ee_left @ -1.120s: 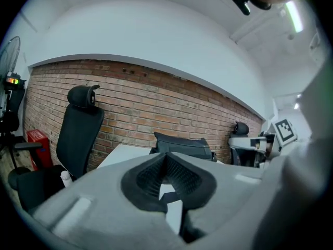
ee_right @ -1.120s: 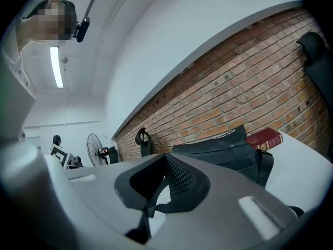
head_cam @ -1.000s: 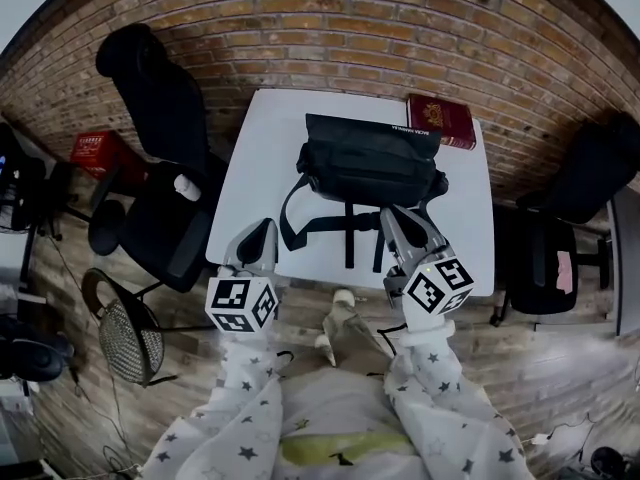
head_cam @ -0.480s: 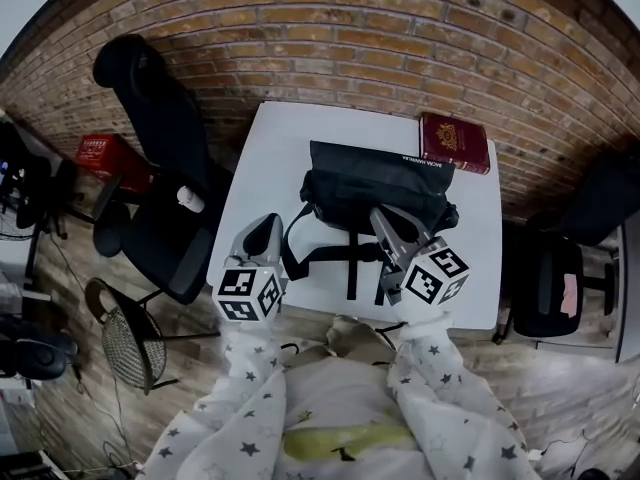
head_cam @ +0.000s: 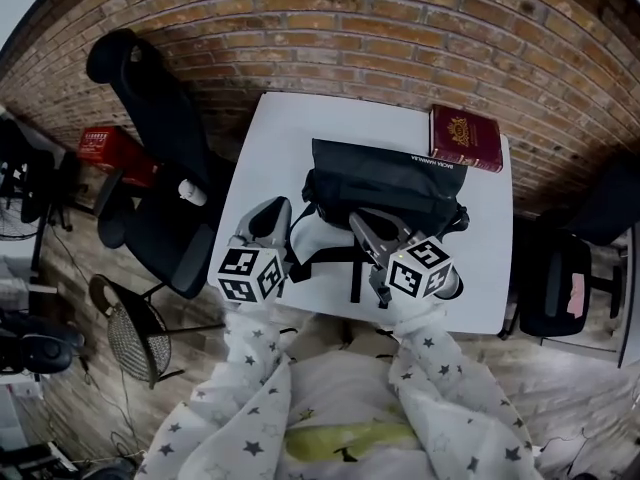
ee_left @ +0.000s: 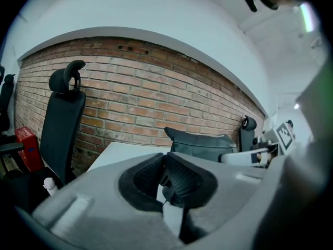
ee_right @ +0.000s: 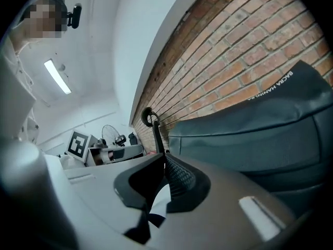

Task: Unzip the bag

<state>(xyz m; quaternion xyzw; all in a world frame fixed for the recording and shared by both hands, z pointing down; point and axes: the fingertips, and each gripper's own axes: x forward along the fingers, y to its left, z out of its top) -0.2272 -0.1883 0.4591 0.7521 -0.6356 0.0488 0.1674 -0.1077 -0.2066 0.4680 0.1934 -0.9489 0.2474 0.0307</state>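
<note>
Brick wall ran across the top of the frame, with a black office chair and a red box at the left, beside a white desk. Over the desk's lower-left edge the left gripper hovered, jaws pressed together on nothing. At the desk's centre lay the bag, black woven fabric, slouched and boxy, its webbing straps trailing toward the lower edge. Just right of those straps the right gripper hung over the bag's front, its jaws beginning to part by a sliver, empty. A dark red book sat at the desk's upper right corner. The bag looked soft and light, likely to slide or bunch under a pull. One gripper should probably pin the cloth beside the zipper while the other takes the small pull tab, which no view showed clearly.
</note>
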